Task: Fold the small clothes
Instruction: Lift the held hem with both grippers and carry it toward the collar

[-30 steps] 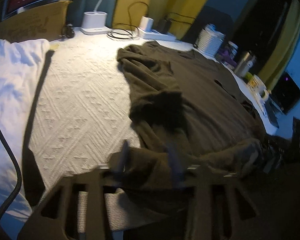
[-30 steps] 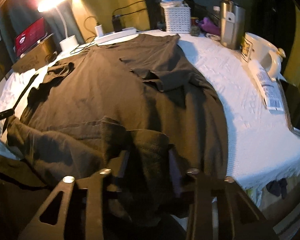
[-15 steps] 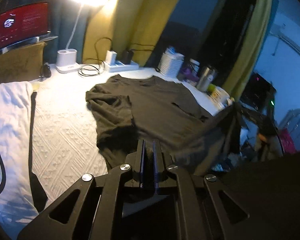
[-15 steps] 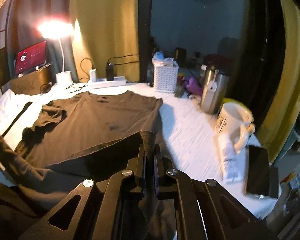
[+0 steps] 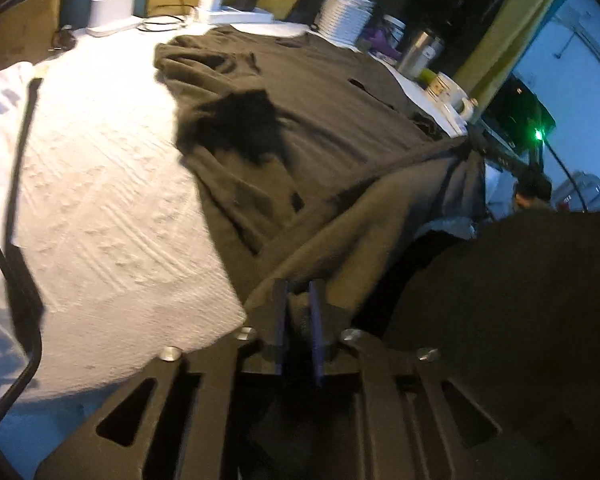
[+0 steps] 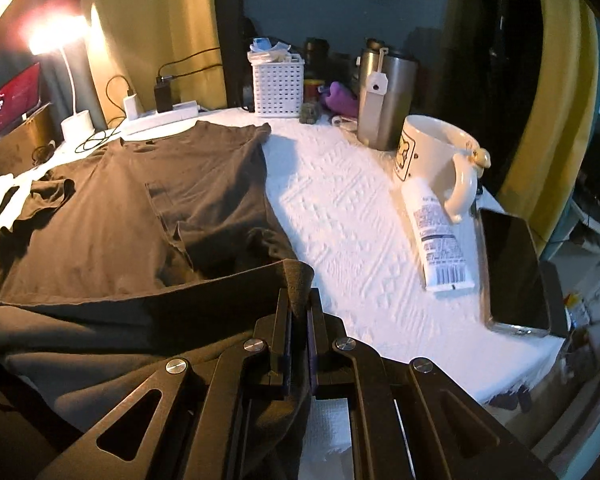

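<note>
Item: one dark brown T-shirt (image 6: 112, 216), spread front-up on the white textured desk (image 6: 352, 208), collar toward the lamp (image 6: 56, 36), hem lifted at the near edge; right claw (image 6: 299, 312) clamped shut on the hem's right corner, apparently to carry it toward the collar for a crosswise fold. Left claw (image 5: 299, 312) has the hem's left corner between its jaws, which are opening; fabric still bunched there; mug (image 6: 440, 152), tube (image 6: 436, 240) and basket (image 6: 278, 88) stand well clear.

A lit desk lamp (image 6: 54, 34) glows beside yellow curtains (image 6: 148, 28) behind the white-covered table (image 6: 352, 200).
</note>
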{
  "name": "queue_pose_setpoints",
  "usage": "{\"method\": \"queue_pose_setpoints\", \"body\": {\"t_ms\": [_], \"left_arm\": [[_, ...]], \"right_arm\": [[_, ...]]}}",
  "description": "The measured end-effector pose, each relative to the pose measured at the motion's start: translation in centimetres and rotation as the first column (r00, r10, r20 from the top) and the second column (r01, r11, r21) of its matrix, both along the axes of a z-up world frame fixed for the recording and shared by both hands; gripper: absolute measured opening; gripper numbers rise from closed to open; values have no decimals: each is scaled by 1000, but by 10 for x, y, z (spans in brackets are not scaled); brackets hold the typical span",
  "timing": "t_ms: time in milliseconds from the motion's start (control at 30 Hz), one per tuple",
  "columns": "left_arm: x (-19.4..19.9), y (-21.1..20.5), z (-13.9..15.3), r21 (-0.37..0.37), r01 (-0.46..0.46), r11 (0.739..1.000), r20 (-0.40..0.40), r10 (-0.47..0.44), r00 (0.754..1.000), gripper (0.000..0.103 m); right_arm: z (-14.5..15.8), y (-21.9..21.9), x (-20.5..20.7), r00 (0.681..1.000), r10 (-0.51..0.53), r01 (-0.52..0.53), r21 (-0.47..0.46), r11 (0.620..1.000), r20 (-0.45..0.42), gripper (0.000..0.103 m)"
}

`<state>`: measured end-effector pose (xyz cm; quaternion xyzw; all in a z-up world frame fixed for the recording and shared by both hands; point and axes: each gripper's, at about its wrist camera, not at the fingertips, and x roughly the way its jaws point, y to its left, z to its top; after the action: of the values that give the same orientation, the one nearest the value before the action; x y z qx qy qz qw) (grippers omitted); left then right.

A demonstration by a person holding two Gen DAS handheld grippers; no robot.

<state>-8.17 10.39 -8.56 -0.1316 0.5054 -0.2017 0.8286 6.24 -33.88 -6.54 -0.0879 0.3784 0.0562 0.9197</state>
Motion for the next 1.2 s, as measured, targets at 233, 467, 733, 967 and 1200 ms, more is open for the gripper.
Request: {"method": "queue_pose_setpoints", "body": {"t_ms": [233, 467, 733, 967, 1200], "left_arm": [[14, 28, 20, 47, -170, 984, 101, 165, 981, 48], [27, -21, 1, 197, -21, 980, 122, -3, 993, 48], [26, -49, -17, 278, 39, 960, 118, -74, 990, 48], [20, -64, -11, 312, 110, 944, 137, -159, 978, 9], [16, -57, 23, 340, -14, 940, 255, -78, 964, 7]], "right_arm": [[4, 3, -2, 1000, 16, -16, 4, 1000, 14, 6], [7, 4, -4, 1000, 18, -18, 12, 1000, 23, 6], [6, 1, -3, 1000, 11, -11, 25, 1000, 22, 6], [15, 2, -9, 998, 20, -22, 46, 999, 61, 6], [36, 6, -17, 992, 34, -41, 61, 997, 120, 6]]}}
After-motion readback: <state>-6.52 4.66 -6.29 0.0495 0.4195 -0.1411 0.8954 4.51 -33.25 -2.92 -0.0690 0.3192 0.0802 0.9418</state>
